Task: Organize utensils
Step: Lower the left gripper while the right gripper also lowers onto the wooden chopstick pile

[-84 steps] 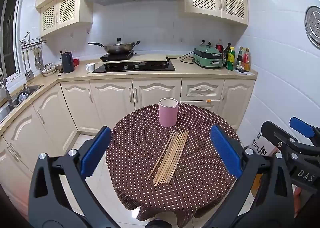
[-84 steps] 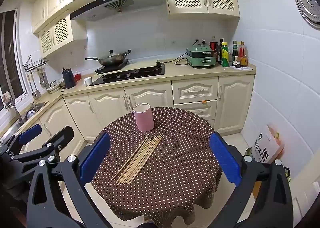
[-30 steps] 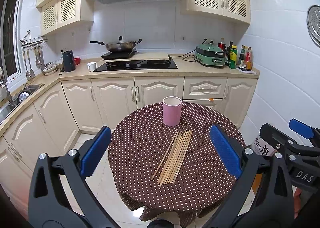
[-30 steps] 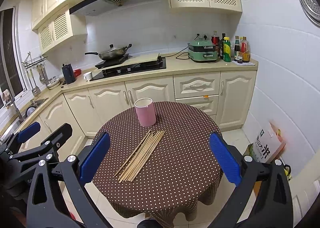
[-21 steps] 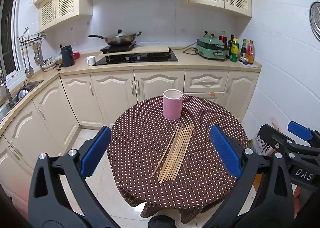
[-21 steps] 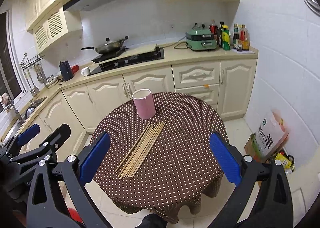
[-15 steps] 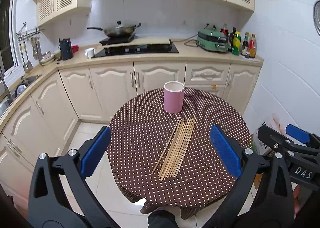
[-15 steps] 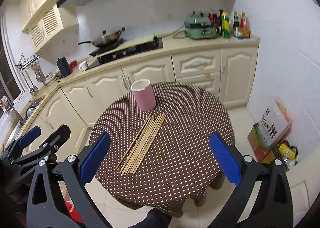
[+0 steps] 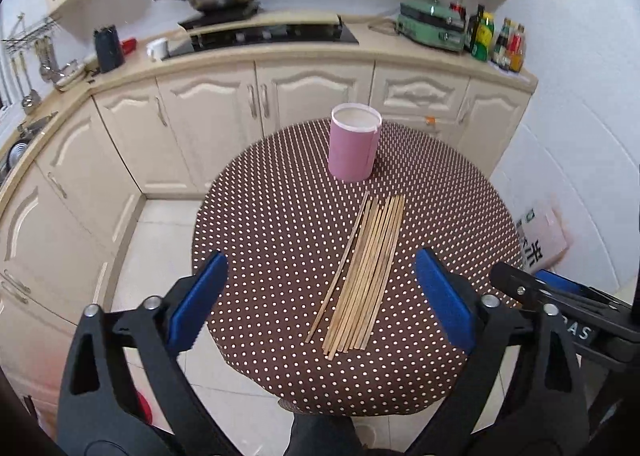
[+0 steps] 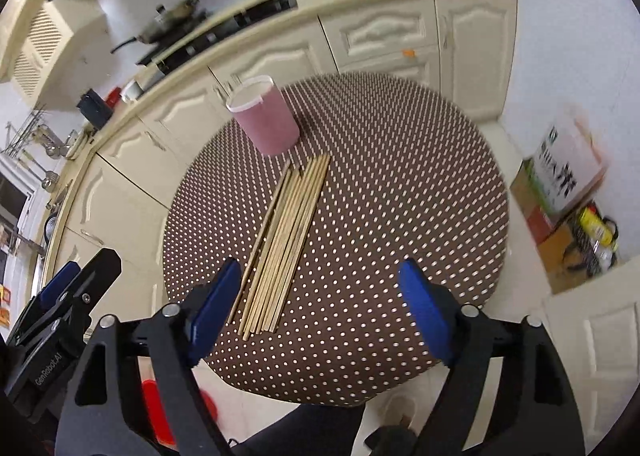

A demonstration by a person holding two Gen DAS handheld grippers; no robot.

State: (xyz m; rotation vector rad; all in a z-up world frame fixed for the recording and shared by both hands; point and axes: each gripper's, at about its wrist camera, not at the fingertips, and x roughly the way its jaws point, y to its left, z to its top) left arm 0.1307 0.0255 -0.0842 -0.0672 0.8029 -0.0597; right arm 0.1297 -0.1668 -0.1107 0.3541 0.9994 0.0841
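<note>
Through the left wrist camera, our left gripper (image 9: pixel 322 294) hangs above the near edge of the round table (image 9: pixel 260 224), jaws spread wide with nothing between them. The chopsticks (image 9: pixel 366 270) lie just ahead, a little toward the right finger: a flat bundle of thin pale wooden sticks side by side, one stray stick angled off its left side. Beyond their far tips stands the pink cup (image 9: pixel 353 148), a smooth upright cylinder with a white rim. The cloth is brown with small white dots. Our right gripper (image 9: pixel 560 308) is cut off at the frame's right edge.

Through the right wrist camera, our right gripper (image 10: pixel 320 304) is also wide open and empty. The chopsticks (image 10: pixel 286 240) lie ahead of its left finger (image 10: pixel 214 306), their near ends just beside that blue pad. The cup (image 10: pixel 266 122) stands past their far tips. This view is motion-blurred, so counter items are hard to make out.
</note>
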